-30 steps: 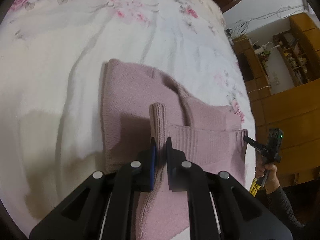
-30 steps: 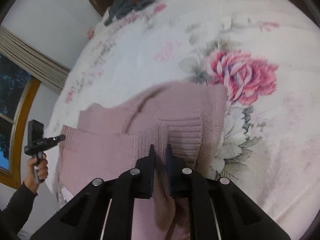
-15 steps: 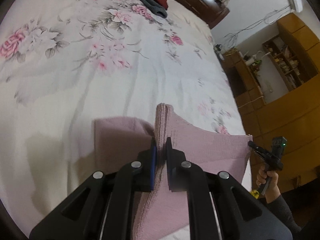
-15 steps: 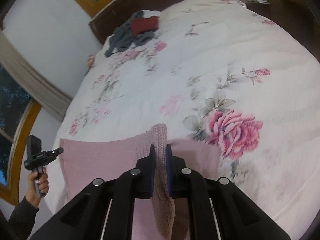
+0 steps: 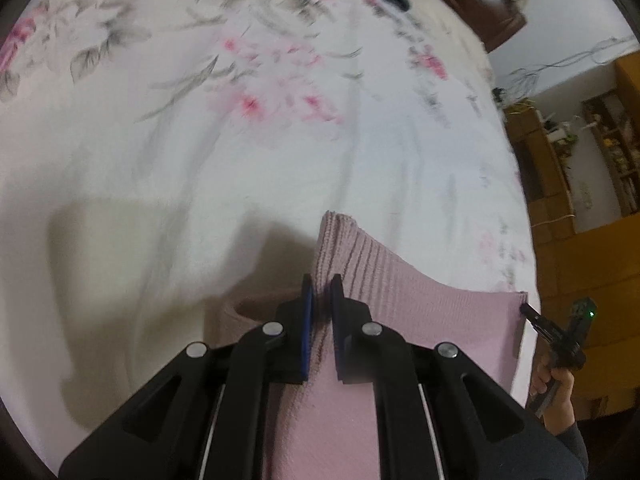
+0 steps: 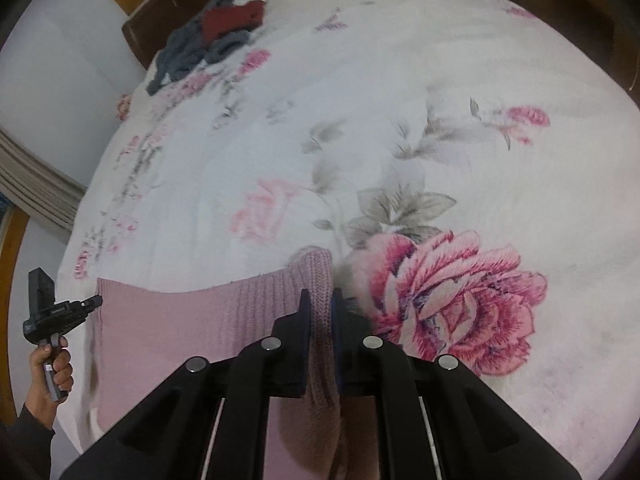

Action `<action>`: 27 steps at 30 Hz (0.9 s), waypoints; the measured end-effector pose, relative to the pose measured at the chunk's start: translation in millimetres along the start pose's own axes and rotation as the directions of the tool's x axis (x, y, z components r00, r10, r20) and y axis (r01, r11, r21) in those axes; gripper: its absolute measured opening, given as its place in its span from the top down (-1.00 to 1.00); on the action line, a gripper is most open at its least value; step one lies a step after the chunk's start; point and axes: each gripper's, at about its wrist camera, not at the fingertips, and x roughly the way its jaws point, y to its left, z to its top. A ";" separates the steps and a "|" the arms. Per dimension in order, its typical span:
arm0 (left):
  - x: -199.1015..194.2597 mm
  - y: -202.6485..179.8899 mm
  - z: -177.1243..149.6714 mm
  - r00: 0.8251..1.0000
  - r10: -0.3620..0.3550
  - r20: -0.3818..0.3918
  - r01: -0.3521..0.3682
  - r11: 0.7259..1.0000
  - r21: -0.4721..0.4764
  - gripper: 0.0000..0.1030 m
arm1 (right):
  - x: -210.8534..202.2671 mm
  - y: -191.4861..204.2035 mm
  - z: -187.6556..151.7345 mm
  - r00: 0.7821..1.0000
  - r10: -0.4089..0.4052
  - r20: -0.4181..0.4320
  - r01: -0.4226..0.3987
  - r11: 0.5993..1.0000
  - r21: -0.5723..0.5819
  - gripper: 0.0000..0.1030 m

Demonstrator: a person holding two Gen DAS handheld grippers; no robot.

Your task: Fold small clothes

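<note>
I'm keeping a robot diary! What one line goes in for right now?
left tongs: shut on sweater | right tongs: shut on sweater | sweater: hem lifted over bed

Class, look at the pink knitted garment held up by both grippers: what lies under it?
Under the pink knitted garment lies the floral bedspread, visible around it. Whatever sits directly beneath the garment is covered.
</note>
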 end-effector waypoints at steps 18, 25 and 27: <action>27.0 -0.1 -28.0 0.998 -0.025 -0.063 0.025 1.000 0.000 0.76 | 7.4 -23.2 -51.8 0.991 0.125 -0.051 -0.120 0.988 0.098 0.92; -41.8 -21.9 -57.4 0.985 -0.172 0.014 0.170 0.981 0.093 0.66 | -34.8 -3.8 -62.4 0.979 0.203 -0.033 -0.202 0.979 0.023 0.83; -42.1 -12.3 -79.1 0.984 -0.173 -0.029 0.175 0.980 0.090 0.67 | -45.9 3.4 -86.2 0.965 0.256 -0.055 -0.256 0.967 0.000 0.82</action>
